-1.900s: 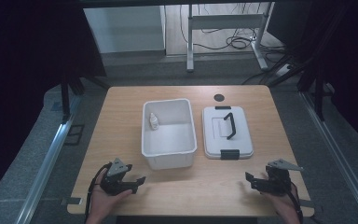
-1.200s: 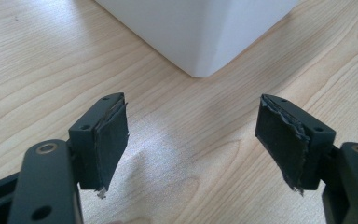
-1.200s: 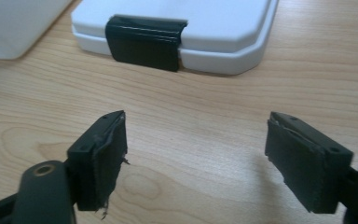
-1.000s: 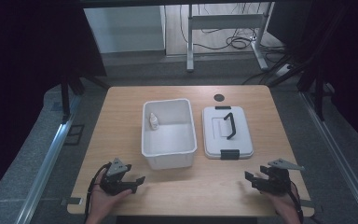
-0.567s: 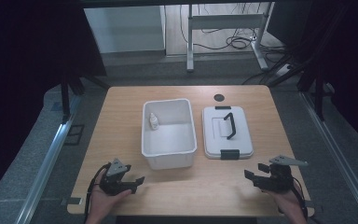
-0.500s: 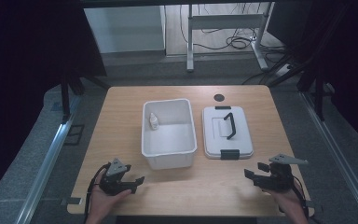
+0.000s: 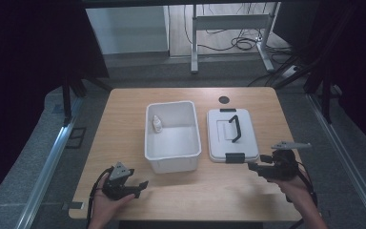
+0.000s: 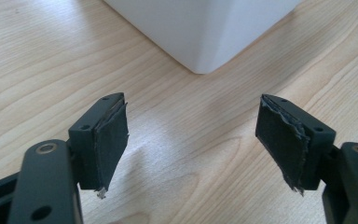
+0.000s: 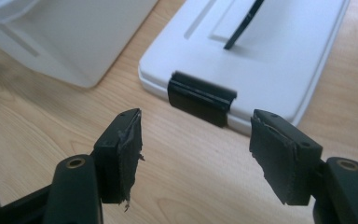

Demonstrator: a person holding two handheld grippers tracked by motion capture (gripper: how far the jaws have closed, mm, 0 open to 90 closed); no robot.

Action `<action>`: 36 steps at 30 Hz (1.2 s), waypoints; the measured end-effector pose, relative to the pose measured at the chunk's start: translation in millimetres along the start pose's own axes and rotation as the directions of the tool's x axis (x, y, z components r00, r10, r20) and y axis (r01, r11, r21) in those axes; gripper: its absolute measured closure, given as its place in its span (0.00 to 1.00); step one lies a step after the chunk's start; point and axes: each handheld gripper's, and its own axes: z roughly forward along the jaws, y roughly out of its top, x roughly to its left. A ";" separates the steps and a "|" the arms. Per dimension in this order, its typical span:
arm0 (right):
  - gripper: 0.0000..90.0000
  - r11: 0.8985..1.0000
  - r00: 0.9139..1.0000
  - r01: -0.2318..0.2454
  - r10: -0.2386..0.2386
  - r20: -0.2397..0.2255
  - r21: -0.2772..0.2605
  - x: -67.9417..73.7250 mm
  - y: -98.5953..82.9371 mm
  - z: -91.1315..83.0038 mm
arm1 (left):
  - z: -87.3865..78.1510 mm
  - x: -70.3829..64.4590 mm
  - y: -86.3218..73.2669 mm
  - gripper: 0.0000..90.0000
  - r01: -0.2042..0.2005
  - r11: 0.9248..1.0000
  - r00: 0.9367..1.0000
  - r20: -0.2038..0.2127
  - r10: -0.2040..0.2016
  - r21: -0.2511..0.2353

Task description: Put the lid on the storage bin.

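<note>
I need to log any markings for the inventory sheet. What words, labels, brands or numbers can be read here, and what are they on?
None can be read.
White bin: plain walls, no print.
White lid with its black clip: no lettering shows.
Small bottle inside the bin: too small to tell whether it bears a label.
Both pairs of jaws, left gripper and right gripper: unmarked.

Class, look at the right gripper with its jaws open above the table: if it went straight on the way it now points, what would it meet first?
Most likely the black latch on the near edge of the white lid. The right gripper is open and apart from it, with bare table between. Its height is unclear, so it might pass just over.
</note>
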 end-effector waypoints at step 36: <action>0.39 0.994 0.999 -0.051 0.051 -0.007 0.098 -13.8 93.6 36.6 | -12.3 13.3 -1.8 0.16 0.093 0.996 0.995 0.042 -0.093 -0.016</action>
